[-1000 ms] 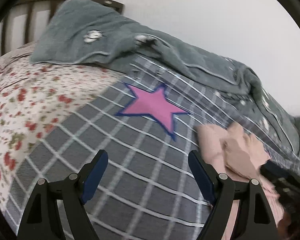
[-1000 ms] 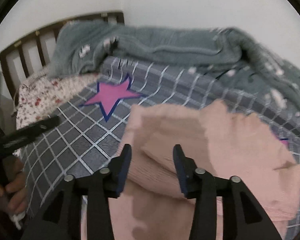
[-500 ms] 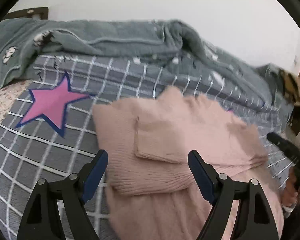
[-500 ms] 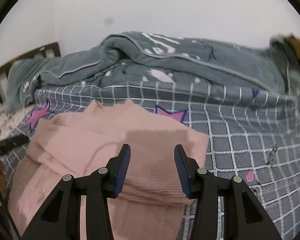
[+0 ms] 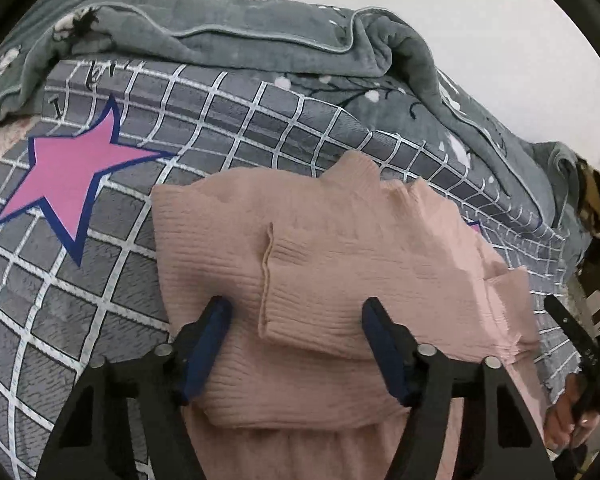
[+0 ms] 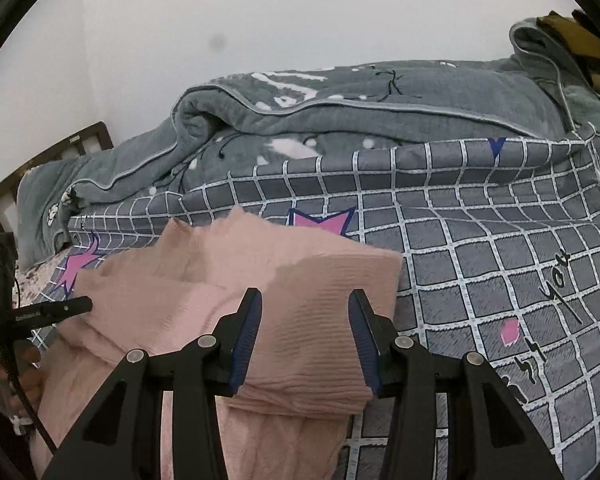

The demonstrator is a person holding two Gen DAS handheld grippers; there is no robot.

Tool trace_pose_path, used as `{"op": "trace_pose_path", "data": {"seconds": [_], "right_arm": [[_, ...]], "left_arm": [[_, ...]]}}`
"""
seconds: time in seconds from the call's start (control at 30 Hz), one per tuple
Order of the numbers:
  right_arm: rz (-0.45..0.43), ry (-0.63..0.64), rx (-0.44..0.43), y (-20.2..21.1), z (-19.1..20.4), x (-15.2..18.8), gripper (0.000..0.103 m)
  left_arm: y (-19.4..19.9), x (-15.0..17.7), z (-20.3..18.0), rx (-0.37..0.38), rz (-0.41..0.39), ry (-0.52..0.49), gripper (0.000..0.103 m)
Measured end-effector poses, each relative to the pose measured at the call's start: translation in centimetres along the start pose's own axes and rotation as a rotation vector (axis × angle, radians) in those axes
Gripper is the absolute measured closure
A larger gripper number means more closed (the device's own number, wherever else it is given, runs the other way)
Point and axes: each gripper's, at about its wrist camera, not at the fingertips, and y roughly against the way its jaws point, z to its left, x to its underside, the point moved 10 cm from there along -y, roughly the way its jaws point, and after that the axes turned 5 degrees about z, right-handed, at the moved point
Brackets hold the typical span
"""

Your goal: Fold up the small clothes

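The left gripper (image 5: 296, 324) hangs with its jaws spread wide, gripping nothing. The right gripper (image 6: 305, 314) is likewise parted and empty. Each is held by a bare hand (image 6: 16, 380).

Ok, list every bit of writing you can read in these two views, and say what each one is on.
"you": black script on the grey checked cover, right wrist view, at.
Script below it ends in "ss"; the rest is cut off by the right gripper.
Black lettering beside the pink star, left wrist view: too distorted to read.
White print on the left gripper's finger: too small to read.
The pink sweater carries no text.
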Motion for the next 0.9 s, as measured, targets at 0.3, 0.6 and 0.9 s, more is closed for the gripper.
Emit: {"op": "trace_pose_path", "data": {"seconds": [0.3, 0.6, 0.9], "right_arm": [[-0.041, 0.037, 0.01, 1.0, 0.9, -0.2, 0.058], [-0.035, 0.044, 0.0, 0.9, 1.3, 0.0, 0.058], [-0.021, 0.035, -0.007, 0.6, 1.1, 0.2, 0.058]], "left_arm": [[0.5, 0.8, -1.2, 0.026, 0.005, -0.041, 0.085], [-0.2, -0.1, -0.5, 0.032, -0.01, 0.039, 0.086], [3.1, -1.1, -0.8, 0.075, -0.139, 0.045, 0.097]]}}
